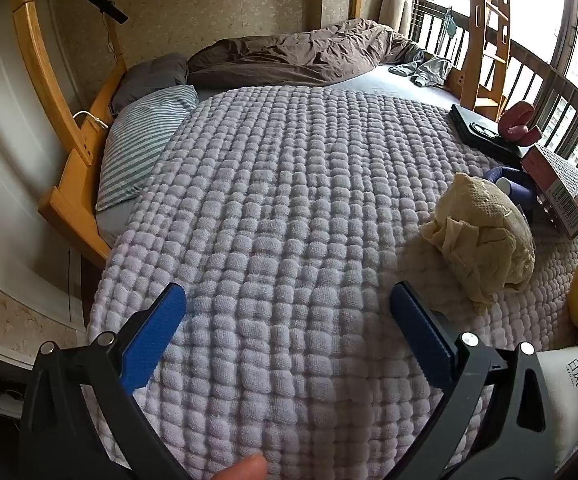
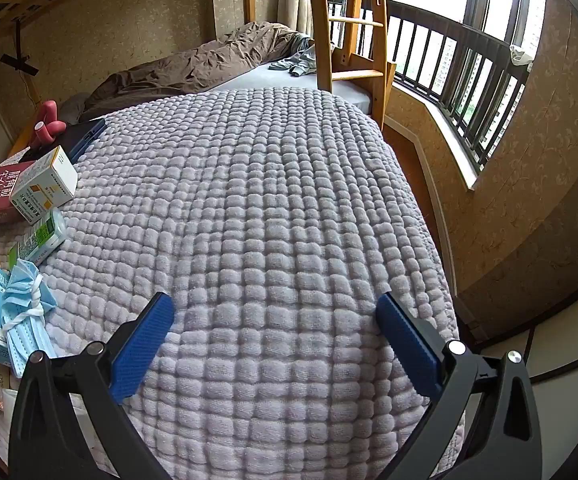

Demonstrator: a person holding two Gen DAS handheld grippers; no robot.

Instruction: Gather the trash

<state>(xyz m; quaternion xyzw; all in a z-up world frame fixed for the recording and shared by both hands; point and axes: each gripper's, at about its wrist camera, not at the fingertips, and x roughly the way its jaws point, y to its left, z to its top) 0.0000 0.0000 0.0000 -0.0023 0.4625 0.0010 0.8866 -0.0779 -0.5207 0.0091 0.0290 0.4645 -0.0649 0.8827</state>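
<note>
I'm holding both grippers, left & right, wide open, empty, over the lilac quilted bedspread. Crumpled beige paper wad is lying near-right; I'm approaching w/ left, straddling its bulk.

Cloth, card and wood around a nubbly blanket

The lilac blanket is thick, matt woven cloth, rough with puffed squares. On its right edge in the left wrist view lies a crumpled cream paper wad, dull and creased. At its left edge in the right wrist view sit smooth printed cardboard boxes and a soft pleated blue face mask. Beyond the blanket, the ladder is varnished pale wood. The gripper pads are ribbed blue on matt black plastic.
</note>
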